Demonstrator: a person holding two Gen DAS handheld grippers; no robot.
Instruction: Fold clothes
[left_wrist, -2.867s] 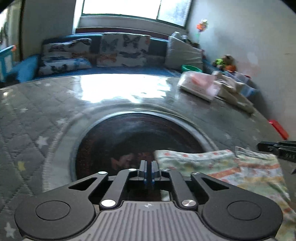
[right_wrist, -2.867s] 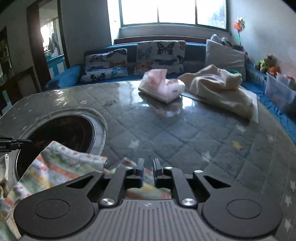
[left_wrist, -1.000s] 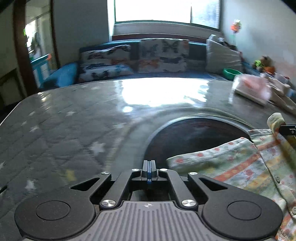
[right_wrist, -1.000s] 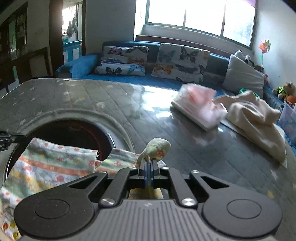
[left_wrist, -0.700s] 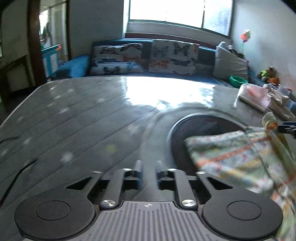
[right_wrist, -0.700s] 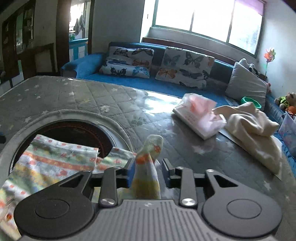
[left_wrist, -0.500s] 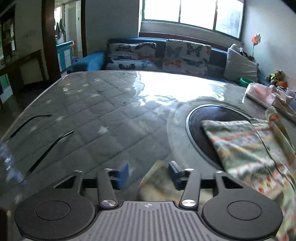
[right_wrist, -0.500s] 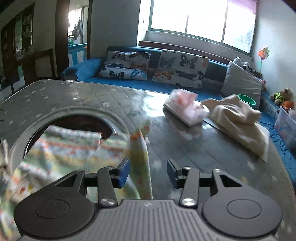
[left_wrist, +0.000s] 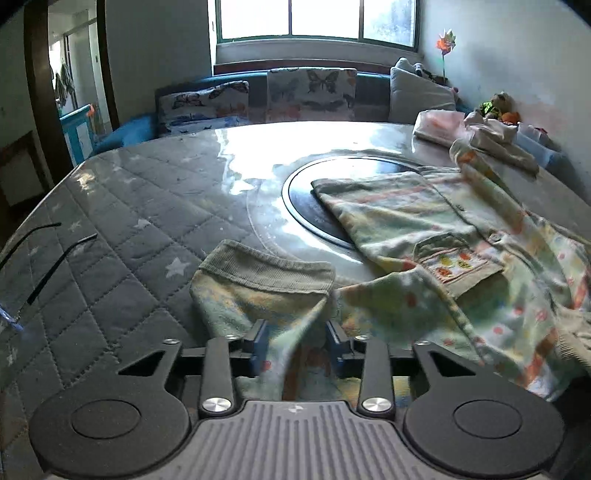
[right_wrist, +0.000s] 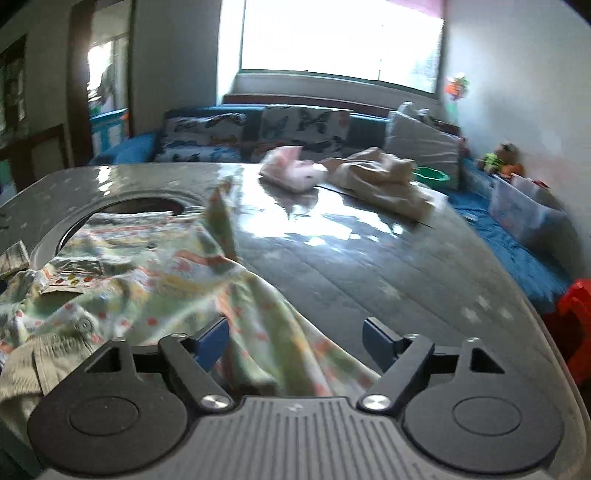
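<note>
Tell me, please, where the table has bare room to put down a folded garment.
Free: the quilted table left of the dark round inset, and the stretch between the patterned garment and the beige cloth. Crowded: the far corner, where the pink bundle lies beside that cloth.

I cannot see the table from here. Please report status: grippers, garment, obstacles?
Left gripper jaws closing, sleeve cuff loose between. Right gripper opening, patterned shirt released. Pink bundle far off.

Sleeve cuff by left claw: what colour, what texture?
Plain grey-green ribbed cuff, unlike the garment's pastel stripes and dots. Left wrist view shows it best.
</note>
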